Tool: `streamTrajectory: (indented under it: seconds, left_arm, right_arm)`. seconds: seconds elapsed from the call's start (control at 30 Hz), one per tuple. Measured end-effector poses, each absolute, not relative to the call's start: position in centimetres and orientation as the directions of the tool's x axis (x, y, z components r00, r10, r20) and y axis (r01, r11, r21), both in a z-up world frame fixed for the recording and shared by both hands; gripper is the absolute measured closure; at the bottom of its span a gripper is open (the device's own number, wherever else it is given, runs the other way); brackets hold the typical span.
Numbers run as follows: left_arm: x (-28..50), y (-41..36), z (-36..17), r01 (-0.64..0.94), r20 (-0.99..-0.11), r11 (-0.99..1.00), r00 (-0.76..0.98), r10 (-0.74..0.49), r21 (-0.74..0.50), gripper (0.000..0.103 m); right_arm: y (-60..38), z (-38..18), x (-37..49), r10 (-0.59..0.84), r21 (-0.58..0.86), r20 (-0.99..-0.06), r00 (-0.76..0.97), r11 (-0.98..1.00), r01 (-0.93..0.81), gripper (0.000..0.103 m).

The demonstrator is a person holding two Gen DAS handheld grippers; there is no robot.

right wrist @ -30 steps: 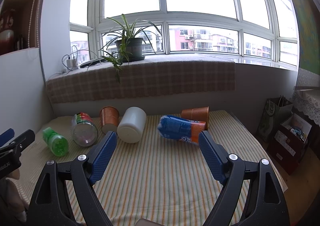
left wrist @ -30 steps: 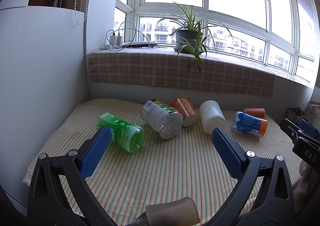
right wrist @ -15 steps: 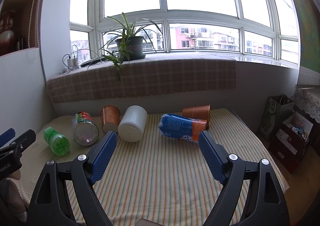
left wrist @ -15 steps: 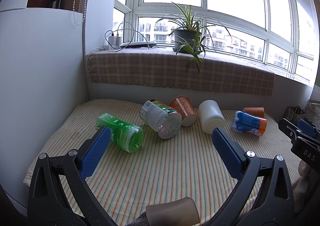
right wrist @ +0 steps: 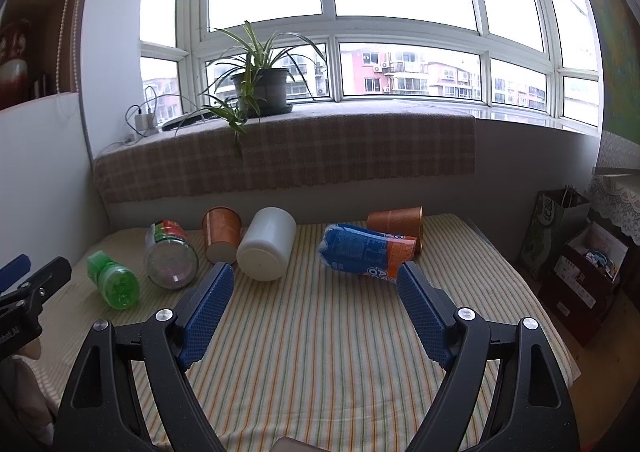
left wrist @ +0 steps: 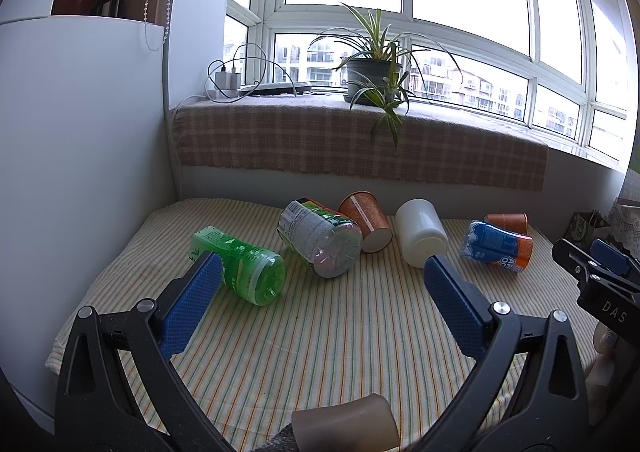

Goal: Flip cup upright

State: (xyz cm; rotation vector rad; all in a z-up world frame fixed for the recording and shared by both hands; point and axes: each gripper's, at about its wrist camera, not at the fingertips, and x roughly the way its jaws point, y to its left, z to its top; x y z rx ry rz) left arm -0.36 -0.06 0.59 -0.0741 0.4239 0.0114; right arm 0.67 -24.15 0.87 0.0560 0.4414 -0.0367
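Striped-cloth surface (right wrist: 320,352) under toppled orange paper cups (right wrist: 221,231) (right wrist: 396,223), both tongs (left wrist: 320,284) (right wrist: 316,292) wide open, empty.

The blue-orange can (right wrist: 368,254) hides part of the far orange cup (right wrist: 396,221).

A green bottle (left wrist: 240,266) lies on its side on the striped bench (left wrist: 320,332), with a clear bottle (left wrist: 320,240) lying near it. Further right lie a white jar (left wrist: 420,238) and a blue and orange bottle (left wrist: 498,246). Behind them, a potted plant (left wrist: 370,76) stands on the windowsill, which is covered with a plaid cloth (left wrist: 340,144), and chargers (left wrist: 224,82) sit at its left end.
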Motion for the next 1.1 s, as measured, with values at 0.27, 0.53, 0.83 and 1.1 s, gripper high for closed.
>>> streamTrajectory:
  seconds: [0.27,0.53,0.83,1.1]
  left_arm:
    - [-0.4,-0.1,0.4,-0.023,-0.412,0.997,0.911,-0.008,-0.069,0.001]
    - [-0.2,-0.2,0.0,-0.019,-0.417,0.997,0.909,-0.011,-0.069,0.001]
    - [0.0,-0.4,-0.2,-0.019,-0.42,0.997,0.908,-0.012,-0.068,0.001]
    - [0.1,-0.6,-0.5,-0.007,-0.428,0.998,0.903,-0.018,-0.056,0.001]
  right_arm:
    - [-24.4,0.6,0.9,-0.024,0.051,-0.437,0.899,0.997,0.051,0.02]
    - [-24.5,0.3,1.1,-0.019,0.052,-0.448,0.894,0.997,0.048,0.02]
    - [-24.8,0.1,1.1,-0.022,0.06,-0.457,0.889,0.997,0.056,0.02]
    - [-25.6,-0.4,1.2,-0.021,0.083,-0.478,0.878,0.994,0.069,0.02]
